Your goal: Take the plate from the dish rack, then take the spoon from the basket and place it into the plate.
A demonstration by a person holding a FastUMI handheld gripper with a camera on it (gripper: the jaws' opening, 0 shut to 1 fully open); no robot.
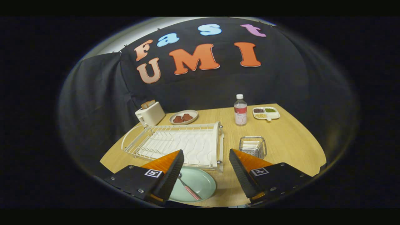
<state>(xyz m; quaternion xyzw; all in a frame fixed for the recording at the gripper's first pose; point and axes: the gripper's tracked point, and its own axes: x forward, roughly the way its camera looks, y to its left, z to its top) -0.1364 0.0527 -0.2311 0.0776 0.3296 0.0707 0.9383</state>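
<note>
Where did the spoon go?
The striped-handled spoon lies in the pale green plate on the wooden table, just in front of the white dish rack, between the open fingers.

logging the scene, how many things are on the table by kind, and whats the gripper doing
Dishes: 3 (green plate, plate of food, divided tray)
Wire holders: 2 (dish rack, basket)
Spoon: 1, lying in the green plate
Bottle: 1
Toaster: 1
Total: 8
Gripper open, holding nothing.
</note>
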